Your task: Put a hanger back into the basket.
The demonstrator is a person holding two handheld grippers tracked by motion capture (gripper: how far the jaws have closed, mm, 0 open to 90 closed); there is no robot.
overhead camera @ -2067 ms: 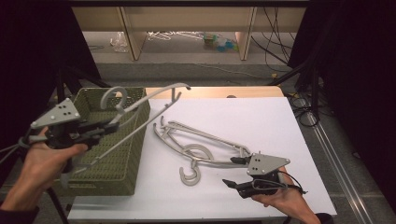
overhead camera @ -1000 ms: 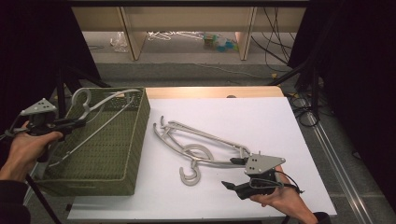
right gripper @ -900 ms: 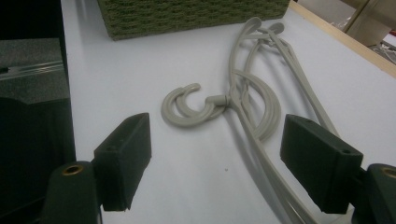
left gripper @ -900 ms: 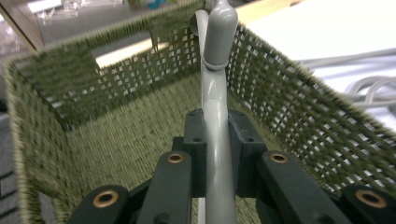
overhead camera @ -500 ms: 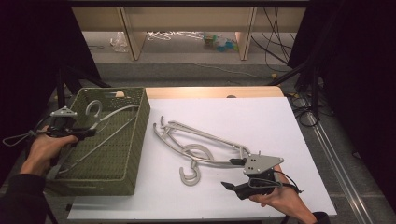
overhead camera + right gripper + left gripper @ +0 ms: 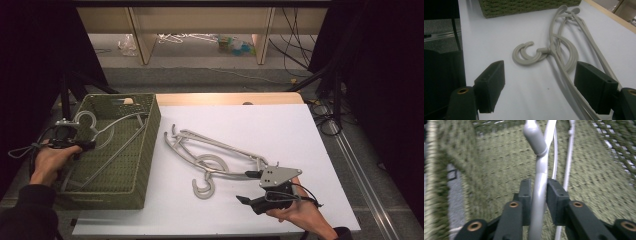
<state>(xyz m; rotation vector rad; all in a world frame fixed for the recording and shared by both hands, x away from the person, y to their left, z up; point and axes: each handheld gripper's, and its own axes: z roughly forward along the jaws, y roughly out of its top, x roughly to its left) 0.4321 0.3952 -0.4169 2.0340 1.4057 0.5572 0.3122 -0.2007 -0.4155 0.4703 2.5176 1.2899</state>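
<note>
Table point(image 6: 280, 125) carries a green basket point(image 6: 145, 145) and loose hangers point(image 6: 210, 155). Inside the basket, a grey hanger point(image 6: 539, 182) sits between the left gripper point(image 6: 539, 192), whose jaws have just been opening, seemingly barely touching. Right gripper point(image 6: 539, 82) gapes empty.

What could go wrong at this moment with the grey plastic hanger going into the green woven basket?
The left gripper has just been opening, with the grey plastic hanger between its jaws; released early, it could snag on the green woven basket's rim. The grey hangers on the white table overlap, so the open right gripper may lift several.
</note>
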